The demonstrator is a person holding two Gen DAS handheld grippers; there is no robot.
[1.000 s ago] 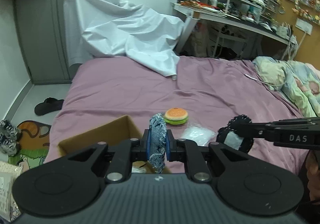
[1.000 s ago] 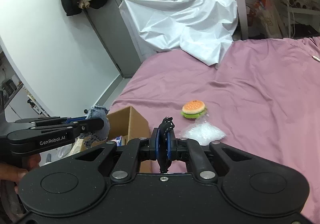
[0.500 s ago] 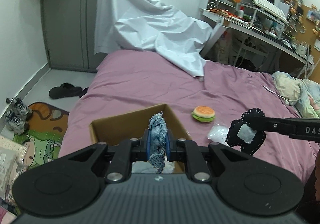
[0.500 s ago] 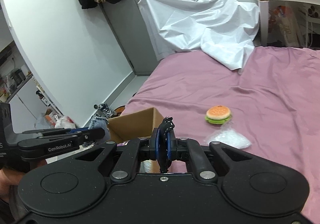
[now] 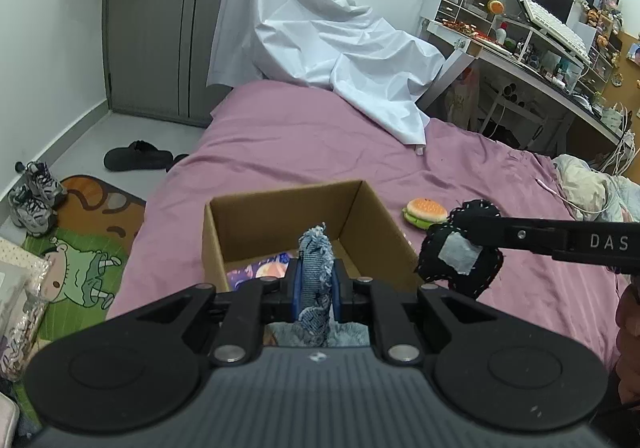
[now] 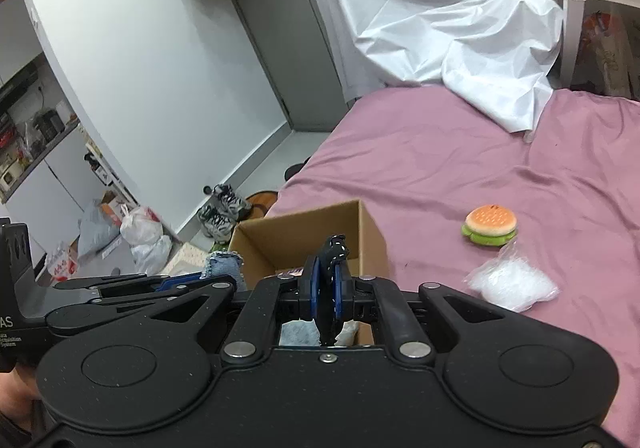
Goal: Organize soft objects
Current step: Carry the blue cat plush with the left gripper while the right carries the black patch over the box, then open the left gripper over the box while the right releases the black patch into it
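My left gripper (image 5: 315, 288) has its jaws pinching a frayed denim patch (image 5: 316, 268), which stands upright between the blue pads, over the near side of the open cardboard box (image 5: 376, 215) on the purple bed (image 5: 300, 139). My right gripper (image 6: 327, 294) has its jaws pressed on a black heart-shaped patch (image 5: 460, 260) with white stitching and a pale label; from the left view it hangs just beside the box's right wall, above the bedspread. Inside the box lie a colourful printed item (image 5: 260, 270) and something grey and fuzzy. A toy hamburger (image 6: 490, 224) sits on the bed beyond the box, with a clear plastic bag (image 6: 510, 284) near it. A white sheet (image 5: 320, 43) drapes over the bed's far end.
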